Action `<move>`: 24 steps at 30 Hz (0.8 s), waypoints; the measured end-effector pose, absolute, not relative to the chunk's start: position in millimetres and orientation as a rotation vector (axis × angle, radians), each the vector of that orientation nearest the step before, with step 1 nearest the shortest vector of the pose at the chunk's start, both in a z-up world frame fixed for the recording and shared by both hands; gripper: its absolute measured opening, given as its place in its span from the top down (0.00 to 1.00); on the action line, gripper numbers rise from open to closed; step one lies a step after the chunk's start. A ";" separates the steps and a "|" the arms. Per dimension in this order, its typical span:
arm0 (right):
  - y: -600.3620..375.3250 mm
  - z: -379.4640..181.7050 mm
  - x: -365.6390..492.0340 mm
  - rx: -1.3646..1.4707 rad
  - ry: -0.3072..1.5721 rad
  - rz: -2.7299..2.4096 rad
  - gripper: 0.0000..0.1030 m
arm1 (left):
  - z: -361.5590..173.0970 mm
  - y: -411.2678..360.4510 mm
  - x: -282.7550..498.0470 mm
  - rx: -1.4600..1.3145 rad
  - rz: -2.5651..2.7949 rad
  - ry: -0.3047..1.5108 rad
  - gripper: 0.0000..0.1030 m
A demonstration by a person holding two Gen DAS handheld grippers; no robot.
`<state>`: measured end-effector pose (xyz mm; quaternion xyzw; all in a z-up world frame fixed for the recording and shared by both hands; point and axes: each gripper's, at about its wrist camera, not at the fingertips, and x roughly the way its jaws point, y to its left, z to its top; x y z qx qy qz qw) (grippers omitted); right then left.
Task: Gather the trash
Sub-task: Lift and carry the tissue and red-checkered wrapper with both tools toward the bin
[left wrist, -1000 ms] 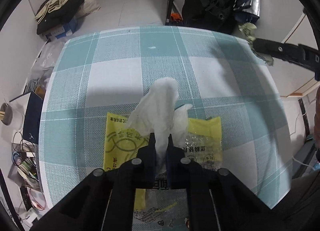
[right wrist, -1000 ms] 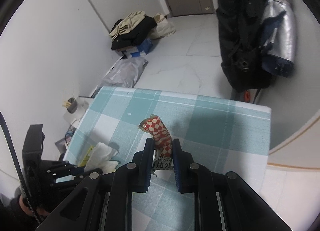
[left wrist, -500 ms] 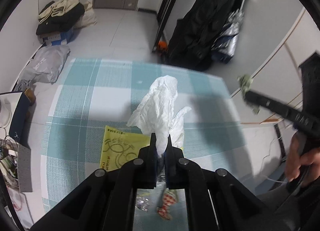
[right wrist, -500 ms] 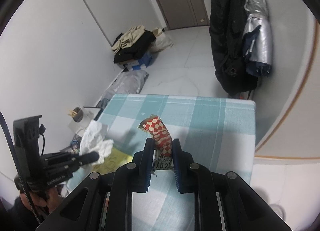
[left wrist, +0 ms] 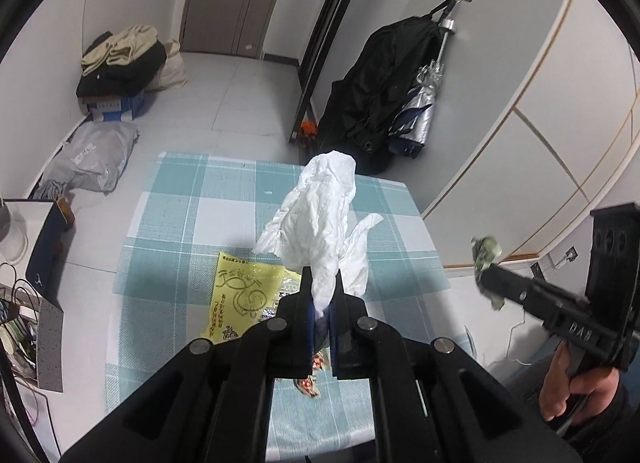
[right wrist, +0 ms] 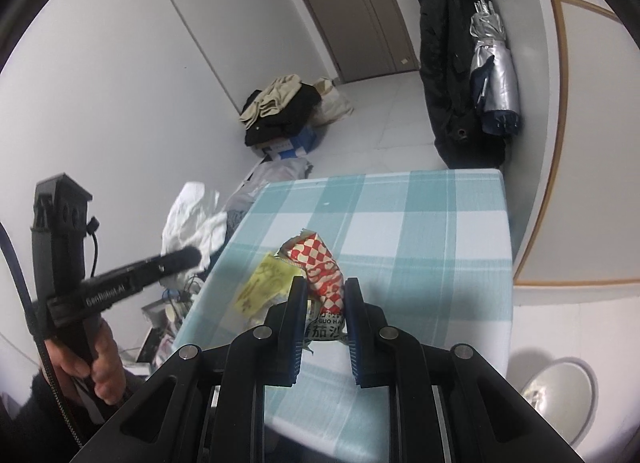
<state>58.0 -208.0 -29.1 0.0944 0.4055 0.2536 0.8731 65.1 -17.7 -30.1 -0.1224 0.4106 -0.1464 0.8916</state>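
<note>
Holding two pieces of trash at once, you have two grips that could each fail. Start at your left: the left gripper [left wrist: 322,299] has its jaws pinched tight on the bottom tail of a crumpled white tissue [left wrist: 316,219], which stands up toward 12 o'clock, loose and bulky above the fingers. Only that thin twisted end is caught, so I judge a quick swing or a snag could tear it or slide it free, dropping it back onto the checked tablecloth [left wrist: 172,223].

Straight below, at about 6 o'clock from the tissue, a yellow wrapper [left wrist: 240,295] lies flat on the cloth, still to be picked up; a small red scrap [left wrist: 306,385] shows under the fingers.

Moving right, your right gripper [right wrist: 325,303] is clamped on a red-and-white checked wrapper [right wrist: 320,267], crinkled, stiff-looking, its torn top pointing to 11 o'clock. It sits between the pads rather than deep in them, and glossy film like this likely slips if you ease off.

At 5 o'clock in the right wrist view, a round metal rim [right wrist: 560,387] sits on the floor beside the table; whether it is a bin I cannot tell. If it is, releasing too early would miss it.
</note>
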 end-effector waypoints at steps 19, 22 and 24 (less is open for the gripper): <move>-253.6 51.5 -6.6 0.245 0.627 0.537 0.83 | 22.9 -65.6 31.7 -0.202 -0.366 0.730 0.98; -273.6 62.9 -14.4 0.259 0.597 0.514 0.83 | 31.4 -83.0 29.9 -0.194 -0.400 0.718 0.98; -291.7 69.2 -19.6 0.272 0.580 0.494 0.83 | 36.0 -96.4 30.0 -0.188 -0.426 0.714 0.98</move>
